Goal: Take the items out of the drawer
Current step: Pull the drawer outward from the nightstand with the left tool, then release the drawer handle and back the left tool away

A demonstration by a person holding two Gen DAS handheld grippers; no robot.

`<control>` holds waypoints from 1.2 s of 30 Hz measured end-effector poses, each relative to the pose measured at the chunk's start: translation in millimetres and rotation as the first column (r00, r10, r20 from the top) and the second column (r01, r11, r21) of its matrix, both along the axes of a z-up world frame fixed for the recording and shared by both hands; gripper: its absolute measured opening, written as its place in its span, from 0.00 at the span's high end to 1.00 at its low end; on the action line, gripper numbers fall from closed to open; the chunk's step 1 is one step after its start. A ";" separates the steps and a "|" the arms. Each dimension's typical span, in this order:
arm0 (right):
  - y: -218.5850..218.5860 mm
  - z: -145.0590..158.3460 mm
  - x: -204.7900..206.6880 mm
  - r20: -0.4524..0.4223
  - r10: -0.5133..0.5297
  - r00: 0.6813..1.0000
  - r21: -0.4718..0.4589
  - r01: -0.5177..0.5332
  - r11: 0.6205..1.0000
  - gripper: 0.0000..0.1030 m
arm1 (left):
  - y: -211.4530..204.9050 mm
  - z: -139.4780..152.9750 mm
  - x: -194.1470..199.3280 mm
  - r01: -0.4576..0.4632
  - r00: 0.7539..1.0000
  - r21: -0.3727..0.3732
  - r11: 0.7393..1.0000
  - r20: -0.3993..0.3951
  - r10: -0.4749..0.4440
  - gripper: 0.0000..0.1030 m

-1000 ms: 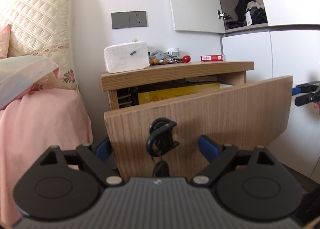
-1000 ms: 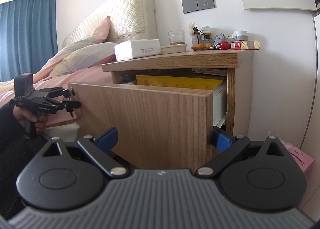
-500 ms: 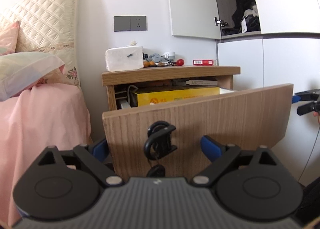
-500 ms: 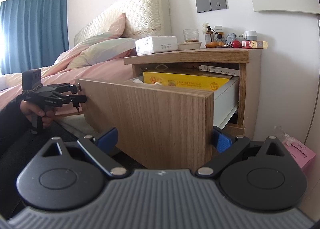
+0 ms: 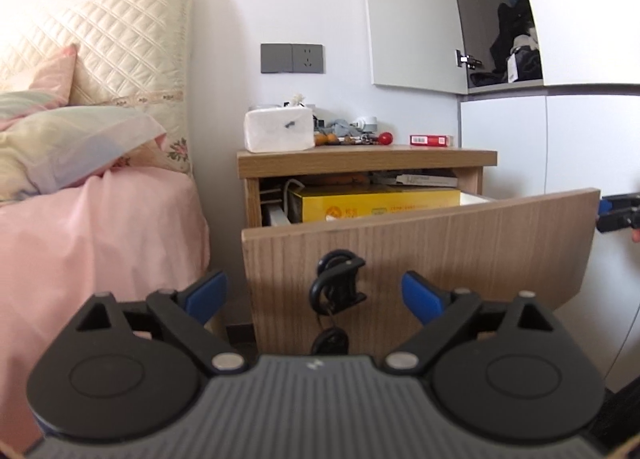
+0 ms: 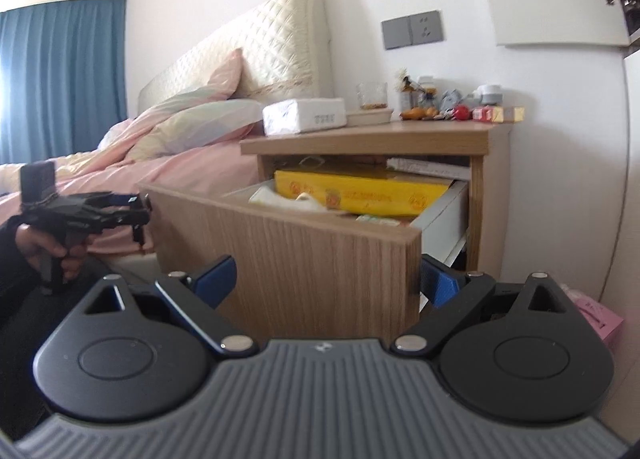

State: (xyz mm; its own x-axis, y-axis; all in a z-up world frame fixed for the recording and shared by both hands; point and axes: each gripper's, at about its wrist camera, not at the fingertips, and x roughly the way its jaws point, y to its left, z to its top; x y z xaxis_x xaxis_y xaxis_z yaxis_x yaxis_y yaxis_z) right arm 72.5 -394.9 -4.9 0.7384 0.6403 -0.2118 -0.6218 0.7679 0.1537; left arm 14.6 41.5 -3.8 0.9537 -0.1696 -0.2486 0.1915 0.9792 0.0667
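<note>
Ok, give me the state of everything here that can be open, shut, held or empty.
Wooden nightstand drawer: pulled open, full.
Flat yellow box: lying in the drawer.
White cupboard door: open.
Left gripper: open, empty.
Right gripper: open, empty.
Clear drinking glass: upright, nearly empty.

You face a drawer (image 5: pixel 420 243) front of matt, wood-grain laminate with a black plastic handle (image 5: pixel 338 285). Inside it lies a glossy yellow cardboard box (image 6: pixel 360 193). Left of the drawer, the bed (image 5: pixel 100 227) wears soft pink cloth.
</note>
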 end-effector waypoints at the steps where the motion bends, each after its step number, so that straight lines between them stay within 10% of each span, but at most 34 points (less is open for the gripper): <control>1: -1.4 4.9 -1.4 0.008 -0.041 0.999 0.014 0.041 0.999 0.06 | 0.0 2.6 -3.0 -0.012 1.000 -0.001 1.000 0.006 0.012 0.07; 11: 25.5 51.0 -26.2 -0.026 -0.252 0.967 0.130 0.253 0.959 0.06 | 6.0 36.9 -29.0 -0.153 0.988 -0.045 0.987 0.032 0.154 0.07; 36: 126.7 63.7 -54.0 0.005 -0.363 0.932 0.164 0.357 0.920 0.06 | -51.9 89.8 -1.0 -0.093 0.993 -0.073 0.993 0.067 0.098 0.04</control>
